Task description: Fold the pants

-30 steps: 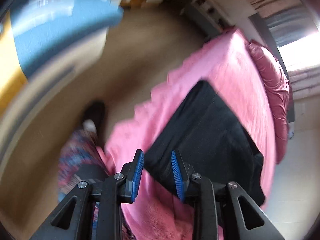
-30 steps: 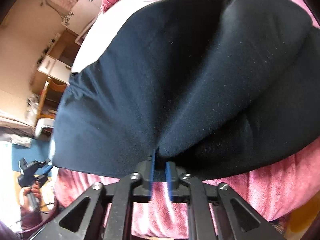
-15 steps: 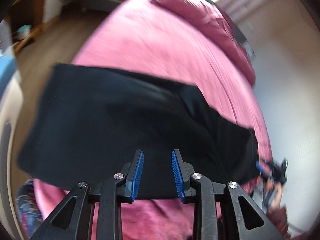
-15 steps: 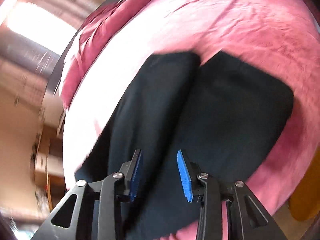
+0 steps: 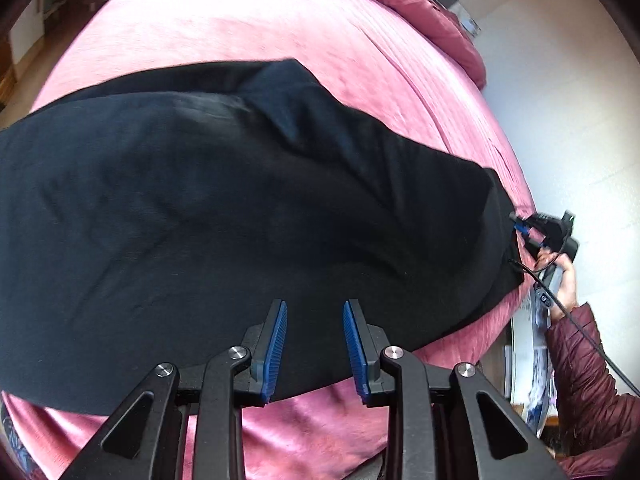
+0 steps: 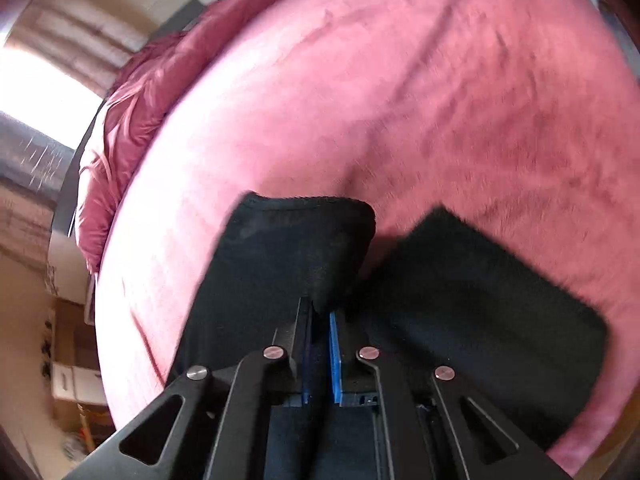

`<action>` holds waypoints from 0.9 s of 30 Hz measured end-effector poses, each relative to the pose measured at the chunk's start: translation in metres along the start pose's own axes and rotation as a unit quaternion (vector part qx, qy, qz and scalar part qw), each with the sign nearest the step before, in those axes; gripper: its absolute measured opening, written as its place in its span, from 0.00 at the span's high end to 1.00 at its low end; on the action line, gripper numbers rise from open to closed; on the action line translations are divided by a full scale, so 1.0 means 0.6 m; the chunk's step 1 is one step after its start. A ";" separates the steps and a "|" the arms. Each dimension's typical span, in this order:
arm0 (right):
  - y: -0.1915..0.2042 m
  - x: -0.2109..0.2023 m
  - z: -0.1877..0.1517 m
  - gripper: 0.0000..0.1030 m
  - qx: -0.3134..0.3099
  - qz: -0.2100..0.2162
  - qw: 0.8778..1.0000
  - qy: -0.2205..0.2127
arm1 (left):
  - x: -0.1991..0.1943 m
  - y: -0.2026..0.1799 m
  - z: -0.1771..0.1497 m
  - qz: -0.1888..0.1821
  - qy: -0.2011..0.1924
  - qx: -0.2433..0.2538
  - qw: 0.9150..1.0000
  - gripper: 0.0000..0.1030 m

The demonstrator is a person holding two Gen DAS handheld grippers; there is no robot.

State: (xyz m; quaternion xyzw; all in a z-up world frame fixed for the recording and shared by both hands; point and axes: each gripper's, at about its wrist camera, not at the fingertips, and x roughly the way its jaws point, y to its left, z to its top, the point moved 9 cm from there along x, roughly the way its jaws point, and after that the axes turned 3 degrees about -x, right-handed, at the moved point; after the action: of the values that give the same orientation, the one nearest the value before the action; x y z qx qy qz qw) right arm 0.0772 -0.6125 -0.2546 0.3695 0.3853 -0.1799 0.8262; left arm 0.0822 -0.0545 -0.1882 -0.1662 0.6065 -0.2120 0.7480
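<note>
The black fabric pants [image 5: 224, 208] are lying spread across the pink plush bedspread [image 5: 288, 28], reaching its near edge. The left gripper [image 5: 314, 344] is hovering over the near hem, its blue-padded jaws standing partly apart with nothing pinched between them. At the pants' right end, the right gripper [image 6: 320, 320] has just been closing and is now clamping a raised fold of the black cloth. The person's hand [image 5: 562, 280] is holding that tool.
</note>
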 end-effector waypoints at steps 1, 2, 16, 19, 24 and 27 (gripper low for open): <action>0.008 -0.019 0.003 0.94 -0.013 -0.002 1.000 -0.007 | 0.007 -0.004 0.001 -0.002 0.005 0.003 1.000 0.71; 0.013 -0.042 0.004 0.94 -0.025 -0.003 1.000 -0.016 | 0.013 -0.007 -0.002 -0.005 0.011 0.007 1.000 0.71; -0.111 -0.121 -0.069 0.85 0.015 -0.045 0.999 0.015 | 0.058 -0.042 -0.017 -0.021 0.040 0.037 0.998 0.71; -0.148 -0.135 -0.084 0.81 0.059 -0.027 0.998 0.001 | 0.058 -0.045 -0.013 -0.021 0.037 0.037 0.998 0.70; -0.162 -0.135 -0.122 0.81 0.099 0.054 0.994 0.014 | 0.051 -0.034 -0.014 -0.017 0.035 0.033 0.999 0.70; -0.161 -0.129 -0.127 0.81 0.101 0.063 0.993 0.006 | 0.056 -0.045 -0.018 -0.009 0.037 0.038 0.999 0.70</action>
State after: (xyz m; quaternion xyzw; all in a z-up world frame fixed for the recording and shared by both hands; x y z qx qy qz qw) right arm -0.0668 -0.6182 -0.2731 0.4757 0.3457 -0.1634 0.7921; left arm 0.0744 -0.0947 -0.2050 -0.1346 0.6235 -0.2476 0.7292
